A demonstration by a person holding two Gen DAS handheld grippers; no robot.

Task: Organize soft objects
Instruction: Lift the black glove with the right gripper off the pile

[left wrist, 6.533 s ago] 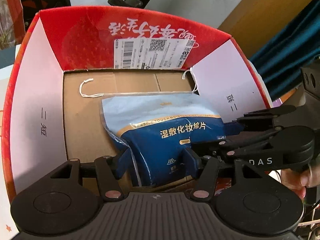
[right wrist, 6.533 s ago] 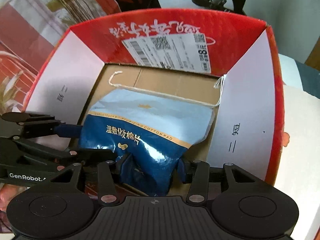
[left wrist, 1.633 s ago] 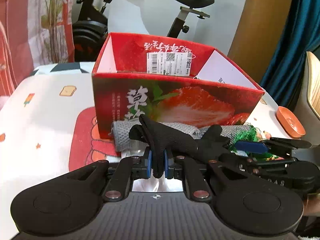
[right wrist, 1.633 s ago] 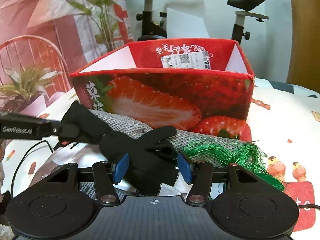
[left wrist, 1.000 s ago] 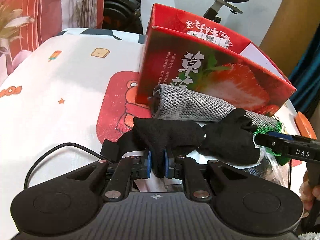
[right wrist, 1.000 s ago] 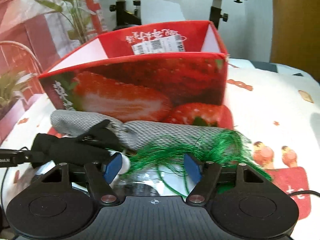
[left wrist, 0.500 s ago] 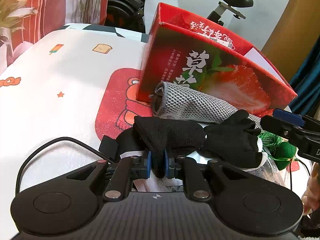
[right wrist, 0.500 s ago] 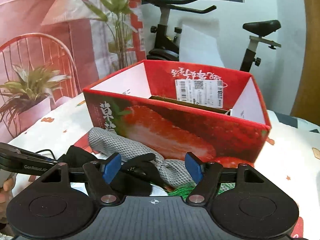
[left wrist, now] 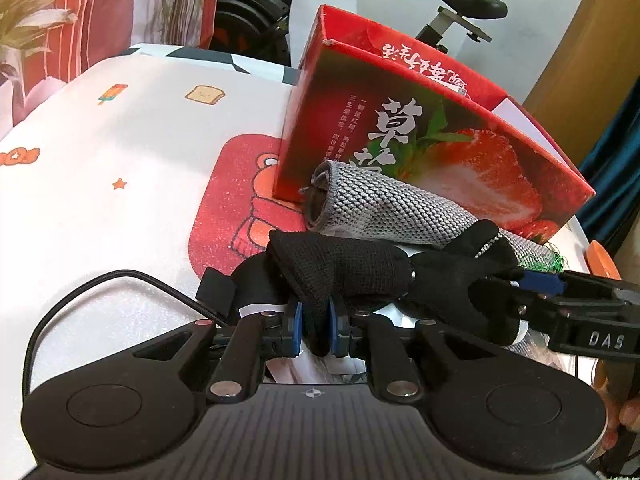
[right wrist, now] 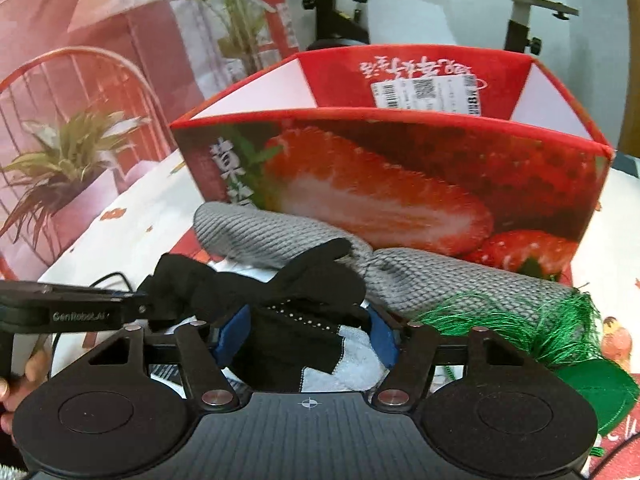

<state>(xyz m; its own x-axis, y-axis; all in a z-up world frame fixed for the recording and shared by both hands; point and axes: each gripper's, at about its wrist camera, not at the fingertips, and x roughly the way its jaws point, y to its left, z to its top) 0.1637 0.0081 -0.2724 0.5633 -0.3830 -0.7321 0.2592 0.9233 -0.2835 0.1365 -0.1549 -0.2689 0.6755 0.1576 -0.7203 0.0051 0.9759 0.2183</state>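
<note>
White cloth printed with small cartoons covers the desk [left wrist: 132,184], with an exercise bike [right wrist: 532,4] and a potted plant [right wrist: 60,168] behind it. On the cloth stands a red strawberry box [right wrist: 400,184], open at the top, a shipping label stuck on its far inner wall. Against the front of the box lies a grey knitted roll [left wrist: 384,208], and at its right end a bundle of green thread [right wrist: 520,328] spreads out beside a flat green piece.

In front of the roll a black glove [left wrist: 360,268] lies across the pile. The left claw [left wrist: 314,326] is pinched tight on the glove's cuff end, its blue pads pressing the dark fabric from both sides. The right claw [right wrist: 304,332] straddles the glove's other end, where a white trim shows; its jaws are closing with the fabric between them, and the pads seem close to the cloth without clearly pressing it. In the left wrist view the right claw comes in from the right edge, its blue tip at the glove's fingers. A black cable [left wrist: 100,284] curls over the cloth at the left.
</note>
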